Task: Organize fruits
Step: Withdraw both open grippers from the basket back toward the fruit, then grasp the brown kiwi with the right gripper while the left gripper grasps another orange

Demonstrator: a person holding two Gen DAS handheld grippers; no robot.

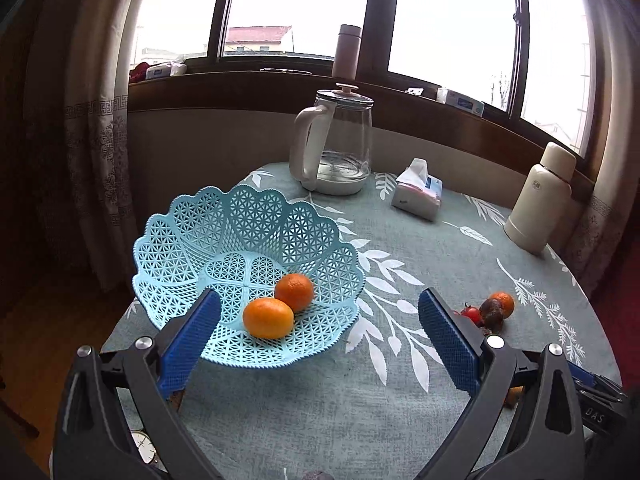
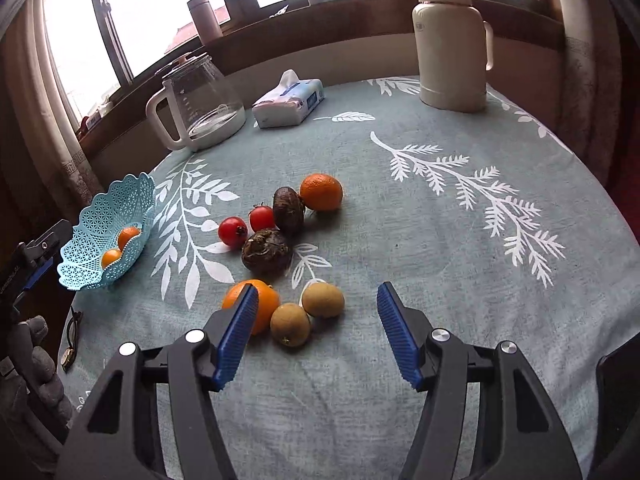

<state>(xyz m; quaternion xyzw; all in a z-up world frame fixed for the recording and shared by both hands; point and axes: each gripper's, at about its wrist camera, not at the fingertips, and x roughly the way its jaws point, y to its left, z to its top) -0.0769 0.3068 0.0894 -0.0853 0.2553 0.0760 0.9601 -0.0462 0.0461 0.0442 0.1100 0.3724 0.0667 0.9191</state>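
Note:
A light blue lattice basket on the left of the table holds two oranges. My left gripper hangs open just in front of the basket with nothing between its fingers. In the right wrist view loose fruit lies mid-table: an orange, two red tomatoes, two dark brown fruits, two tan round fruits and another orange. My right gripper is open, close above the tan fruits.
A glass kettle, a tissue pack and a cream thermos stand along the table's far side. A wristwatch lies at the left edge by a gloved hand.

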